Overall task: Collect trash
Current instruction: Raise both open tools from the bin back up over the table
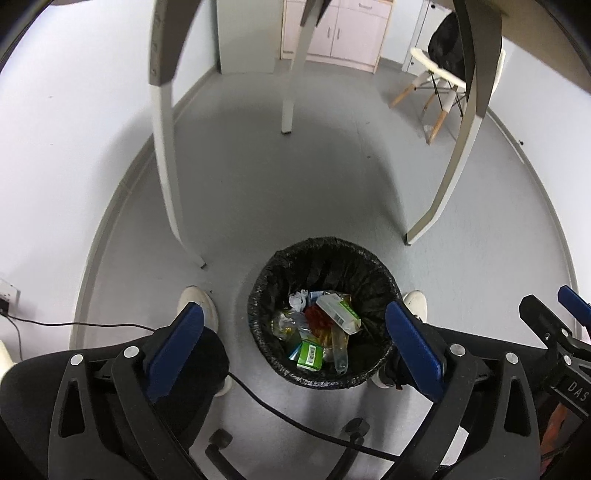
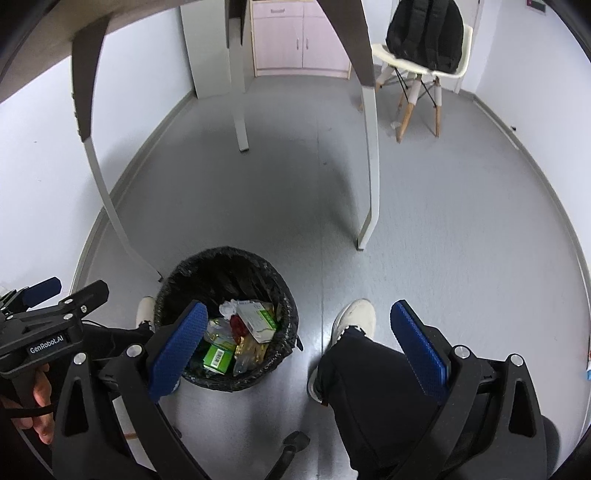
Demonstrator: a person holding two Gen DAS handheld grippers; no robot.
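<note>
A round bin with a black liner [image 1: 280,258] stands on the grey floor between the person's feet; it also shows in the right wrist view [image 2: 192,269]. Inside lie trash items: a green box [image 1: 310,355], a white and green carton [image 1: 338,308], crumpled paper [image 1: 298,298], a clear plastic bottle [image 1: 340,350]. My left gripper [image 1: 295,347] is open and empty above the bin. My right gripper [image 2: 299,347] is open and empty to the right of the bin, above the person's right leg [image 2: 354,380]. The left gripper also shows at the left of the right wrist view [image 2: 62,295].
Table legs [image 1: 164,177] [image 1: 447,177] stand beyond the bin. A white chair [image 2: 417,70] with a black backpack [image 2: 424,33] and a pink cabinet [image 2: 299,40] are at the back. A black cable [image 1: 288,421] runs across the floor. White shoes [image 1: 197,302] flank the bin.
</note>
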